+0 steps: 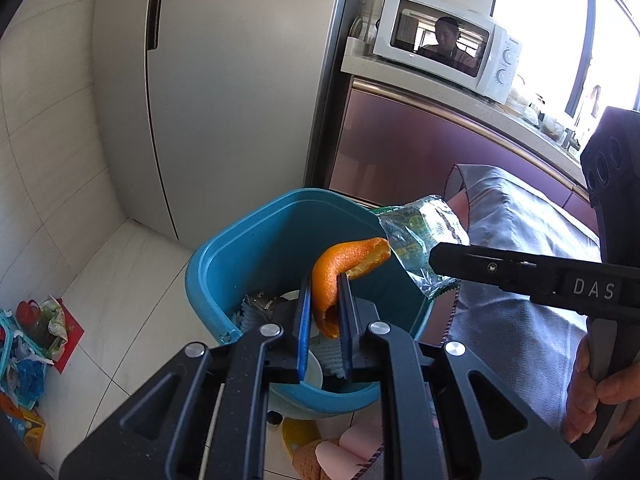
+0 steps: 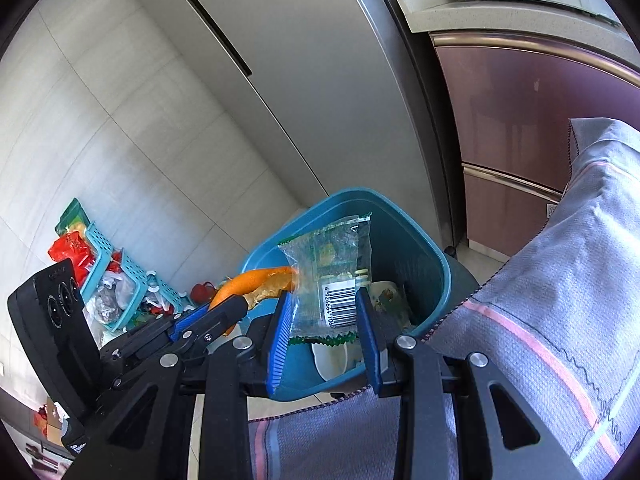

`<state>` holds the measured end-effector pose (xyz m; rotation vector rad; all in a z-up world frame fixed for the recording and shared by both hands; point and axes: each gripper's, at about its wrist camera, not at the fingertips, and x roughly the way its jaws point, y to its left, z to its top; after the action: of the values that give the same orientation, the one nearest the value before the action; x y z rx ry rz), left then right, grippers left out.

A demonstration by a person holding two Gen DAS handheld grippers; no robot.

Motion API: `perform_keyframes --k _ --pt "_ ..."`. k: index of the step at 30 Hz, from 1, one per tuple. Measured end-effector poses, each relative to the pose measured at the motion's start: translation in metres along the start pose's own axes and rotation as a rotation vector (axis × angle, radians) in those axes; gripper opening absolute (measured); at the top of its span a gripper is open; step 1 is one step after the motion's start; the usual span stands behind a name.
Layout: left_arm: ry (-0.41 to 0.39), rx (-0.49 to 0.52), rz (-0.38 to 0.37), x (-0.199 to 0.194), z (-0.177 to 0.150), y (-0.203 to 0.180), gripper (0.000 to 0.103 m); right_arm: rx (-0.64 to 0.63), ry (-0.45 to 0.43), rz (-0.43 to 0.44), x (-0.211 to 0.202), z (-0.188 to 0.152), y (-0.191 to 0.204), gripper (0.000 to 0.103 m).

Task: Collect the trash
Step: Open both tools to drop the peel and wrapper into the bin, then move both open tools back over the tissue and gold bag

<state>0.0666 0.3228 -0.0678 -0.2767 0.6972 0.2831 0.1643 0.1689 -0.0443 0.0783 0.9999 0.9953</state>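
Left gripper [image 1: 325, 280] pinches orange peel [image 1: 344, 268], right gripper [image 2: 324, 304] clamps wrapper [image 2: 332, 276] over bin [image 2: 416, 256]

Bin [image 1: 256, 248] – smooth plastic; wrapper [image 2: 332, 276] – glossy, clear; peel [image 1: 340, 264] pitted.

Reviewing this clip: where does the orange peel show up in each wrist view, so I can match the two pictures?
Left wrist: the orange peel sits centre frame, pinched between the left gripper fingers, above the blue trash bin.
Right wrist: the peel is left of centre, held by the left gripper, beside the clear snack wrapper in the right gripper.
Shared landmark: the blue trash bin beneath both.
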Motion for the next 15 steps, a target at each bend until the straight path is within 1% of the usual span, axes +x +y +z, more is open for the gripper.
perform_keyframes --k 6,9,10,11,12,13,15 --pt "0.021 -0.017 0.012 0.014 0.000 0.001 0.013 0.004 0.023 -0.030 0.014 0.005 0.002 0.031" --pt "0.045 -0.035 0.009 0.025 -0.001 0.004 0.015 0.006 0.038 -0.042 0.018 0.007 0.005 0.032" --pt "0.051 -0.037 0.010 0.027 -0.002 0.005 0.017 0.005 0.040 -0.048 0.019 0.008 0.006 0.033" --pt "0.057 -0.035 0.008 0.031 -0.003 0.005 0.020 0.005 0.043 -0.049 0.021 0.008 0.007 0.037" --pt "0.060 -0.035 0.011 0.033 -0.004 0.004 0.021 0.004 0.048 -0.050 0.022 0.009 0.007 0.042" --pt "0.062 -0.036 0.017 0.036 -0.005 0.005 0.021 0.005 0.051 -0.054 0.023 0.009 0.007 0.043" --pt "0.072 -0.042 0.011 0.040 -0.007 0.005 0.026 0.010 0.051 -0.051 0.022 0.009 0.006 0.044"
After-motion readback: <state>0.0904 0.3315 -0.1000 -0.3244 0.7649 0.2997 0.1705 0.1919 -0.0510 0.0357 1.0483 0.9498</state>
